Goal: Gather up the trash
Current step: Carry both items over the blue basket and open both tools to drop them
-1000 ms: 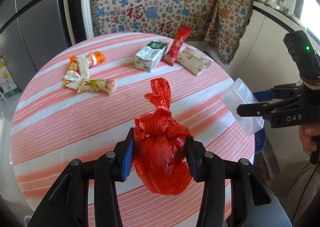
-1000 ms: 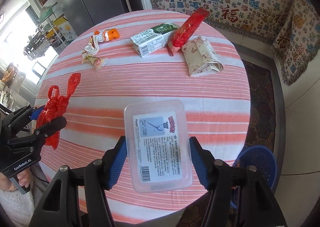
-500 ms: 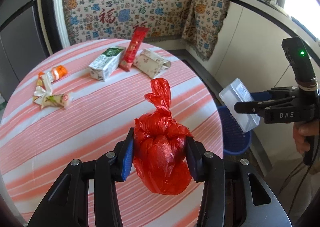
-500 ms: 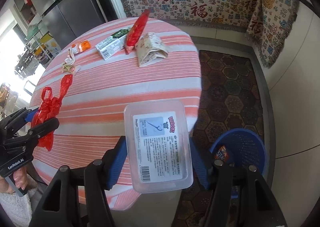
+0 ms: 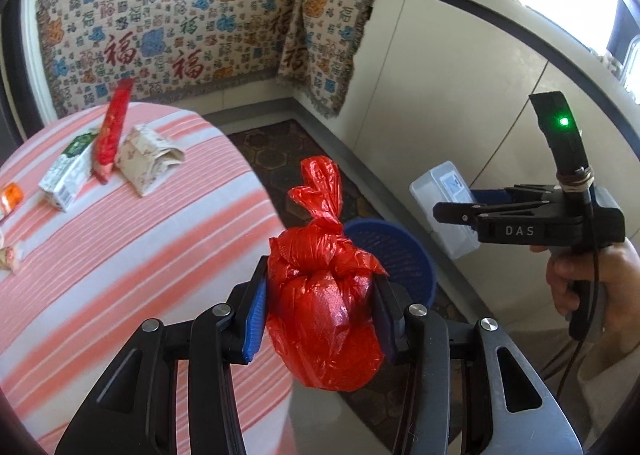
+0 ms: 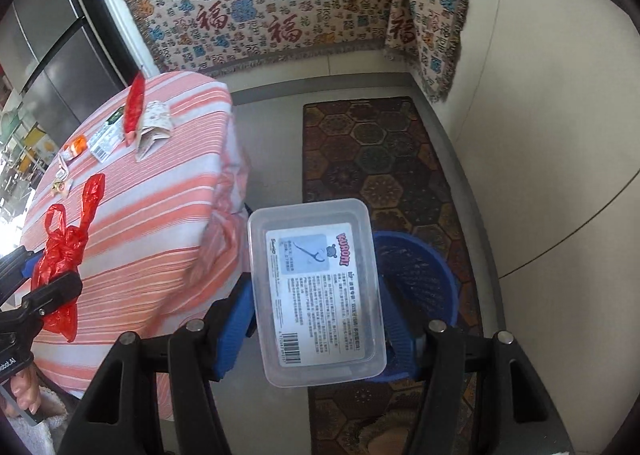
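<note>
My left gripper [image 5: 320,315] is shut on a knotted red plastic bag [image 5: 324,311] and holds it in the air past the table's edge, just this side of a blue mesh bin [image 5: 394,255] on the floor. My right gripper [image 6: 316,311] is shut on a clear plastic box [image 6: 316,287] with a printed label, held above the blue bin [image 6: 416,275]. The right gripper and its box [image 5: 444,199] also show in the left wrist view. The red bag [image 6: 64,247] shows at the left of the right wrist view.
A round table with a red-striped cloth [image 5: 120,247] holds a milk carton [image 5: 66,171], a red snack wrapper [image 5: 112,131], a folded paper packet [image 5: 150,155] and small wrappers [image 6: 68,159]. A patterned rug [image 6: 380,159] lies under the bin. White cabinets [image 5: 460,95] stand to the right.
Both grippers have swung right, off the table and toward the blue bin, each still holding its item. The box now hangs over the bin.
</note>
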